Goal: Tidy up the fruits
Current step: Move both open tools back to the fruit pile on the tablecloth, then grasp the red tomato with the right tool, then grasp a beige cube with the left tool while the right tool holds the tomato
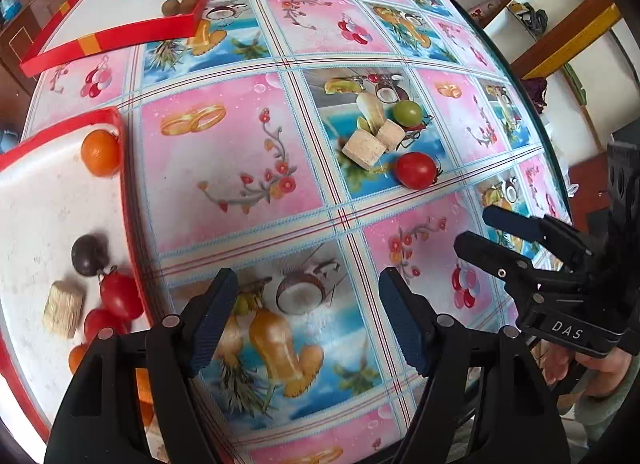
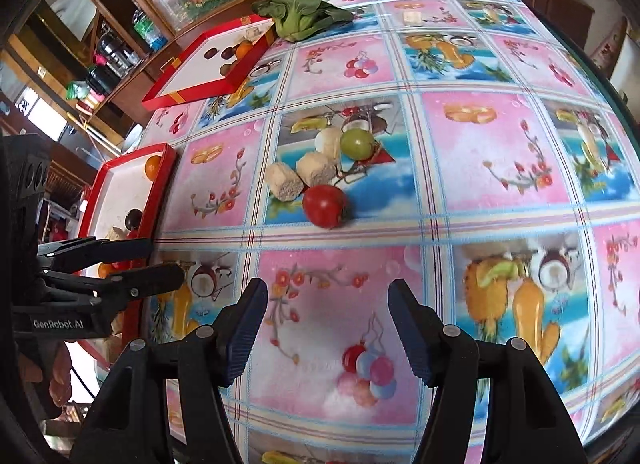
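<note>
Two grippers are seen above the table, both with jaws spread apart and nothing held between them: the left gripper beside the near red tray, the right gripper over a pink square of the patterned tablecloth. In the near tray one orange, one dark round fruit, one beige block and at least two red tomatoes are counted. Farther out, loose on the cloth, lie one red tomato, two beige cylinders on their sides with long axes running toward the near right, one pale piece and one green round fruit touching it. A second red tray with several small fruits sits beyond, a leafy green vegetable just past it, and wooden cabinets line the room behind.
</note>
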A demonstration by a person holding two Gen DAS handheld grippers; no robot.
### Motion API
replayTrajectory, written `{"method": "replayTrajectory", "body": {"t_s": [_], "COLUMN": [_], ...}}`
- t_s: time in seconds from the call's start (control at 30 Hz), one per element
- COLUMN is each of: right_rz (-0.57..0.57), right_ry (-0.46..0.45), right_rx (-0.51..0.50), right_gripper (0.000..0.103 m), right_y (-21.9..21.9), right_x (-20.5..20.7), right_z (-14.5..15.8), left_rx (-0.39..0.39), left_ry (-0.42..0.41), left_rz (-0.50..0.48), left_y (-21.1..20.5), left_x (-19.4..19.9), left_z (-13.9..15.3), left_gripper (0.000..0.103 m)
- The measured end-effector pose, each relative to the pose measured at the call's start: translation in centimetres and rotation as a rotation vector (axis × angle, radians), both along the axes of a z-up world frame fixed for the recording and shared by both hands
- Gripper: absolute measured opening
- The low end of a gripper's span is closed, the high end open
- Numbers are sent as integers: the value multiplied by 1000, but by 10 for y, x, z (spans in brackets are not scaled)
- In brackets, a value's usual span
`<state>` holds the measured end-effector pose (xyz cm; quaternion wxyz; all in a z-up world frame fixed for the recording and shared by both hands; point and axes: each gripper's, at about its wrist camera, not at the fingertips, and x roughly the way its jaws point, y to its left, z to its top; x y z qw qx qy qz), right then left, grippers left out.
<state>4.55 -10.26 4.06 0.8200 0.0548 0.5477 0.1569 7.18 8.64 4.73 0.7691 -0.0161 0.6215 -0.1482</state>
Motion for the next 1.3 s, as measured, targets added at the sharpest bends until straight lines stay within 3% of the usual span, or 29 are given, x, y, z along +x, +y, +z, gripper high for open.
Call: {"method": "replayTrajectory", "body": {"t_s": [0.37,0.53,0.97,1.07,1.2,1.3], "right_rz": [64,100,49,35,27,28], "right_ry": [18,38,43,46,44,40], "right_rx": [-70,-74,-49,-42,-36,-35], "right_gripper": [52,32,32,32,32,32], "right_y": [21,26,-21,-29,-33,-33], "right_x": [50,58,35,28,22,18], "right_z": [-14,-25,-17,-16,-13,-11], "left_rx": [68,94,158,173,179,154], "left_ry": [-20,-23,-59,-57,-67,-59], "left_rz": [-16,-40,-181,-203,-220,-221], "left_y": [-12,-22,-76,-85,-92,-91], "left_x": [16,25,64,69,69,67], "left_z": [-7,-12,-24,-29,-31,-30], "left_gripper": [72,72,66,55,28,26]}}
